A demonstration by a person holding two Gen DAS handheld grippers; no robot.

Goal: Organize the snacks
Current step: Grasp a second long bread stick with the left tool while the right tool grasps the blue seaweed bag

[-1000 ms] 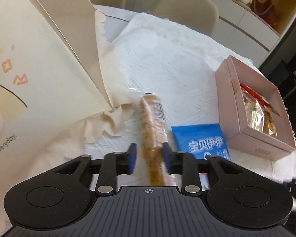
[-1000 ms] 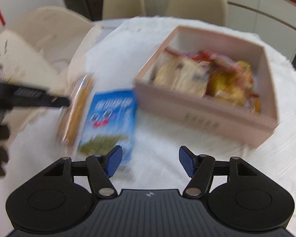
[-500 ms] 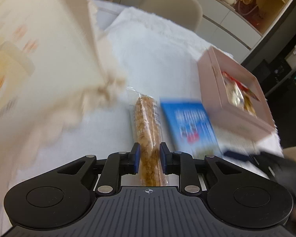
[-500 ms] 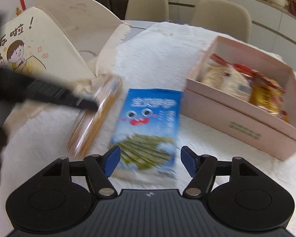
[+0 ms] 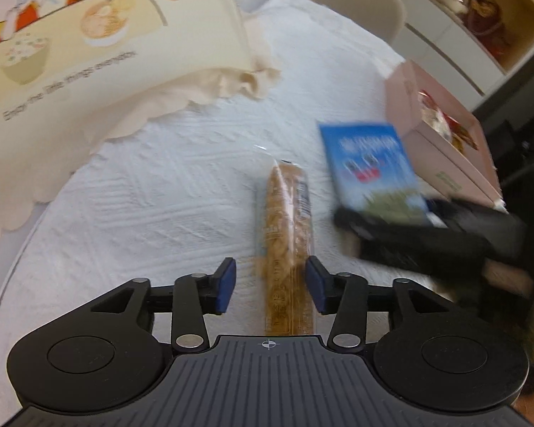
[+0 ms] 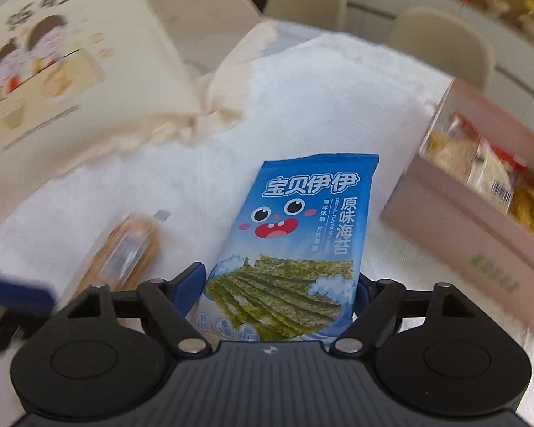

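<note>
Left tongs (image 5: 270, 286): released, jaws standing either side of the long biscuit packet (image 5: 284, 227) without touching it; packet lies flat on the white-clothed desk (image 5: 153, 192), near centre.

Right tongs (image 6: 280, 293): straddling the near end of the blue seaweed packet (image 6: 295, 235); pads hidden behind it, so whether they are clenched cannot be told.

Pink box (image 6: 455, 227), far right: already holds several snacks.

Progress, as judged: partly done; two packets remain outside the box.

Unclear: box contents blurred; illustrated cream bag (image 5: 89, 46), far left, cut off by the frame.
</note>
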